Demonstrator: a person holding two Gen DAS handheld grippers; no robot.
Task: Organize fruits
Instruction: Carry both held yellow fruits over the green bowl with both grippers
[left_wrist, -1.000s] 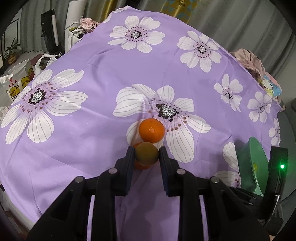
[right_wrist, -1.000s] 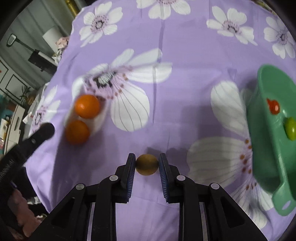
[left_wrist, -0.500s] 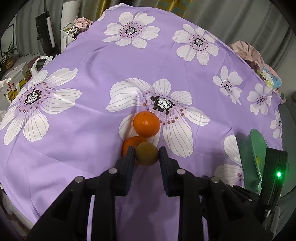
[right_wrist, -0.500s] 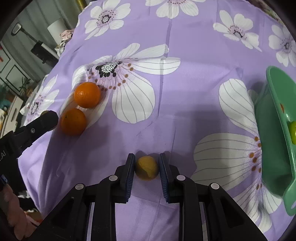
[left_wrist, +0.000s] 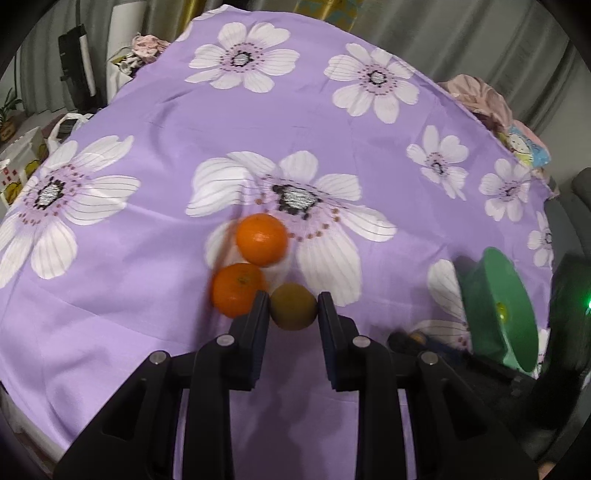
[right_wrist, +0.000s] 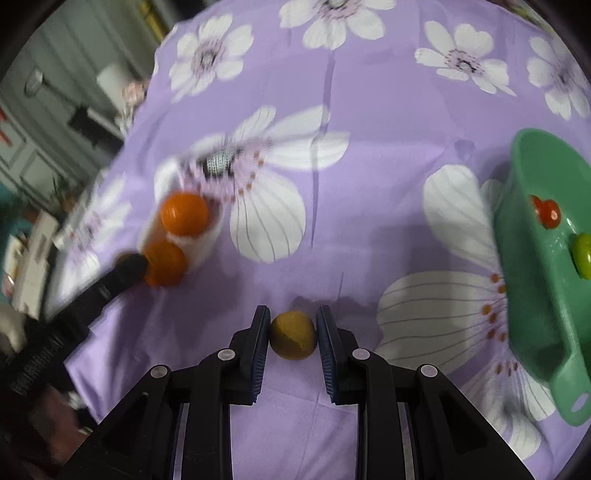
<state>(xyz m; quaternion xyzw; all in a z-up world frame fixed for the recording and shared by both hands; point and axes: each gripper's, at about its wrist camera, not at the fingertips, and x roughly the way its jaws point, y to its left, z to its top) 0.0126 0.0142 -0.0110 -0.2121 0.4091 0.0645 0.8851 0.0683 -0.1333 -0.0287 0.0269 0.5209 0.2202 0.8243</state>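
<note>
cloth (left_wrist: 155, 122): smooth printed fabric | bowl (right_wrist: 532, 295): glossy green plastic | oranges (left_wrist: 261, 239): dimpled, slightly shiny

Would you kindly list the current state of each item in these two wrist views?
Left tongs: shut on a brownish-green fruit.
Right tongs: shut on a yellow-brown fruit.
Two oranges: loose on the floral cloth, side by side.
Green bowl: holds a red fruit and a green one.

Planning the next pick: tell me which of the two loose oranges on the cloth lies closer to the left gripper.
The nearer orange, right beside the left gripper, almost touching its finger. The other orange sits farther up the cloth, on the flower print.
</note>
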